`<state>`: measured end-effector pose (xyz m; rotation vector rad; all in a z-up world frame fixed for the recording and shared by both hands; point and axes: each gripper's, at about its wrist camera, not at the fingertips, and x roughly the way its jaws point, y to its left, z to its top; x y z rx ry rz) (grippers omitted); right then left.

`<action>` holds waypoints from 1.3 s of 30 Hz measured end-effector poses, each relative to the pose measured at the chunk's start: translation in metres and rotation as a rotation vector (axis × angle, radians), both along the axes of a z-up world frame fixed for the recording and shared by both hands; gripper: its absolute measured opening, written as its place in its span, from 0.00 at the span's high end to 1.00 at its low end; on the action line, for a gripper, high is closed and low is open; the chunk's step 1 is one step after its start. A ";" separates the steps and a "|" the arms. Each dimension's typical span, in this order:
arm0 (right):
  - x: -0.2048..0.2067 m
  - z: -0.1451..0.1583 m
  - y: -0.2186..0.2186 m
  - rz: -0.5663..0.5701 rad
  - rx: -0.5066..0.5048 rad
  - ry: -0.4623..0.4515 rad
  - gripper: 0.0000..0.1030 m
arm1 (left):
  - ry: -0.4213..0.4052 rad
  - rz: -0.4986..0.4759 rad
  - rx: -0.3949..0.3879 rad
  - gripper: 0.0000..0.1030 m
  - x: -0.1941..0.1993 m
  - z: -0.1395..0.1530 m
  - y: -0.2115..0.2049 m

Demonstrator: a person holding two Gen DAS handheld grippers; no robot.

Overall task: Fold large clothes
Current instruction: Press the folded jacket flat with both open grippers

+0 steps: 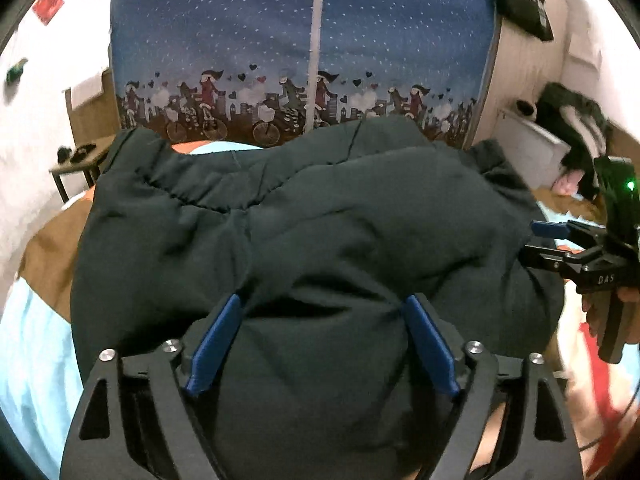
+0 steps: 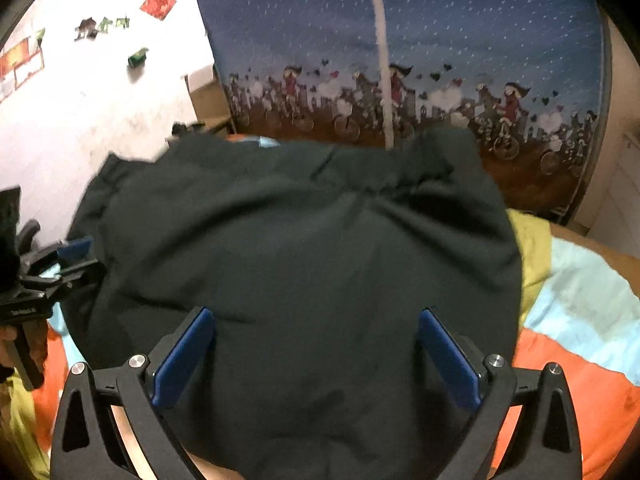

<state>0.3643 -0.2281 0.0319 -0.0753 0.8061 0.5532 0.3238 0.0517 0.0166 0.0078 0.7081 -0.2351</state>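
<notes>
Dim indoor light, strong fisheye bending and dark corners, white wall [image 2: 80, 120] overexposed, motion blur in right wrist view

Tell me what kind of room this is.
Most likely a bedroom at home. The dark padded garment lies on a bed with a patchwork cover of orange and light blue, a printed blue curtain with cyclists hangs behind, and a small side table stands by the wall.

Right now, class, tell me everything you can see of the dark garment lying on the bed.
The dark garment is a large, thick, soft-looking piece in blackish green, with a gathered seam near its far edge. It lies bunched and puffy, not flat, on a bedcover of orange, light blue and yellow patches. The left gripper and right gripper are open over its near edge; whether their blue fingers touch the cloth is unclear.
</notes>
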 end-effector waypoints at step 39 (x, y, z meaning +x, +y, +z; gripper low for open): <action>0.144 -0.054 0.031 -0.038 0.096 0.074 0.00 | -0.092 0.162 -0.073 0.01 0.126 -0.017 0.042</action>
